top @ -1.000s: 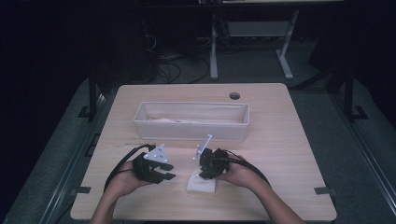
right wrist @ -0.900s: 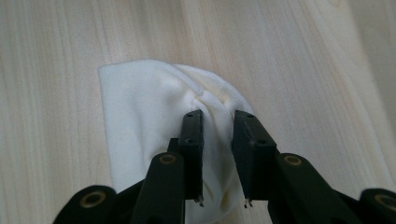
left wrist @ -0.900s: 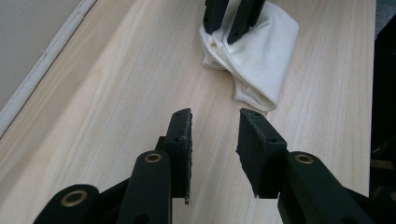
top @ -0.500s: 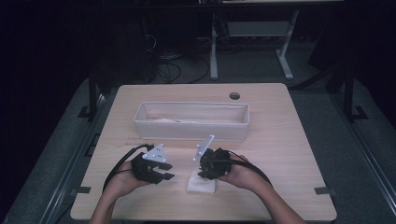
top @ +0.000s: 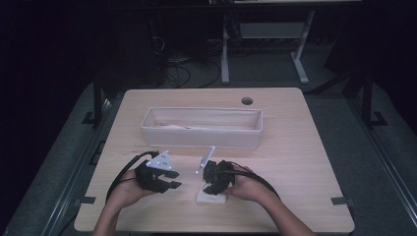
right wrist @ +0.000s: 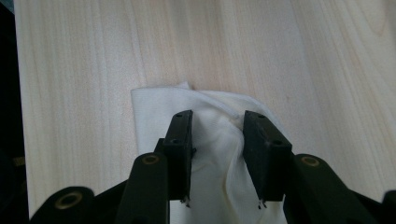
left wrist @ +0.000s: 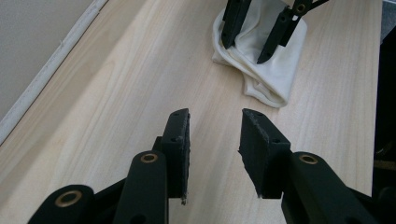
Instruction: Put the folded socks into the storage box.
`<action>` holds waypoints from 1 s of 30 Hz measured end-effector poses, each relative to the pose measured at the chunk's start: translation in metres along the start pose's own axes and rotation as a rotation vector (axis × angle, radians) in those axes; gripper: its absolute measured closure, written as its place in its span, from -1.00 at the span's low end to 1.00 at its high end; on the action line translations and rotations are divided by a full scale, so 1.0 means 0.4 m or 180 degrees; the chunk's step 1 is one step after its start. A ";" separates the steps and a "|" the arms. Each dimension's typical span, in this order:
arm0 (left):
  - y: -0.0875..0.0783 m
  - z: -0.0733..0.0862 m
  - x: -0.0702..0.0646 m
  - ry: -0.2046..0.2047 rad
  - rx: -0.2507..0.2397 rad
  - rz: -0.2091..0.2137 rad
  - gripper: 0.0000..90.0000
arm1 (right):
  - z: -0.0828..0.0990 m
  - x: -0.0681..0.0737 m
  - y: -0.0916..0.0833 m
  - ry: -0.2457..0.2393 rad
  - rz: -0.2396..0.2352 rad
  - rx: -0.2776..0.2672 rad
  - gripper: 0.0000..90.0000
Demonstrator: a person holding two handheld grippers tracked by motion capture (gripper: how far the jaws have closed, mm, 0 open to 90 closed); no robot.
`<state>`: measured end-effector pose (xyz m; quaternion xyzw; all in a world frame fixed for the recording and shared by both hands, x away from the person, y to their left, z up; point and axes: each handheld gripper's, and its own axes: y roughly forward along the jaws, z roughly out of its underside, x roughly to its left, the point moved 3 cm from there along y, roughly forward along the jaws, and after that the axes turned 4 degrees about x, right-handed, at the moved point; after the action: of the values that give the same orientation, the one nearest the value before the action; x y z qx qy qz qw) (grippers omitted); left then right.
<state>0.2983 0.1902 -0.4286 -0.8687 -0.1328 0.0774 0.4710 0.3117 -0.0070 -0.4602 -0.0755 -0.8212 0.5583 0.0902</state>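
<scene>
Nearest the person's edge of the table [top: 305,167], the two grippers were held low over the wood, one in each hand. The left gripper [left wrist: 215,135] was seen on the left of the high view, its jaws parted by a moderate gap with nothing but bare tabletop between them; nothing was held by it.

Just to its right, the right gripper [right wrist: 217,135] was pointed down at a folded white cloth [right wrist: 159,107], which was lying on the near middle of the table, well short of the bin. In the right gripper view the jaws were seen standing on either side of a raised fold of the cloth, and they had just been opening. Whether the pads were pressed on the fabric could not be told with certainty, though a clear gap was seen between them and the cloth appeared to be resting loosely on the wood. In the left gripper view the same cloth [left wrist: 266,70] was seen farther off as a rumpled heap, with the other gripper's jaw tips set down into it.

Beyond both grippers, a long shallow white bin [top: 201,140] was set across the middle of the table. Farther still, a round cable hole [top: 247,101] was seen near the far edge.
</scene>
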 end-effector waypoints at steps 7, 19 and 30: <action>0.002 -0.003 -0.001 0.0001 -0.0005 -0.0005 0.39 | 0.003 0.007 -0.032 -0.0030 0.0055 -0.0122 0.29; 0.003 0.000 0.000 -0.0023 0.0011 -0.0029 0.28 | 0.049 0.006 -0.053 0.0008 0.0087 -0.0056 0.11; 0.000 0.003 0.001 -0.0039 -0.0015 -0.0036 0.26 | 0.046 0.004 -0.036 0.0000 0.0079 -0.0003 0.08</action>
<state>0.2982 0.1911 -0.4293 -0.8685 -0.1407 0.0798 0.4686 0.3055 -0.0284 -0.4534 -0.0856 -0.8205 0.5590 0.0832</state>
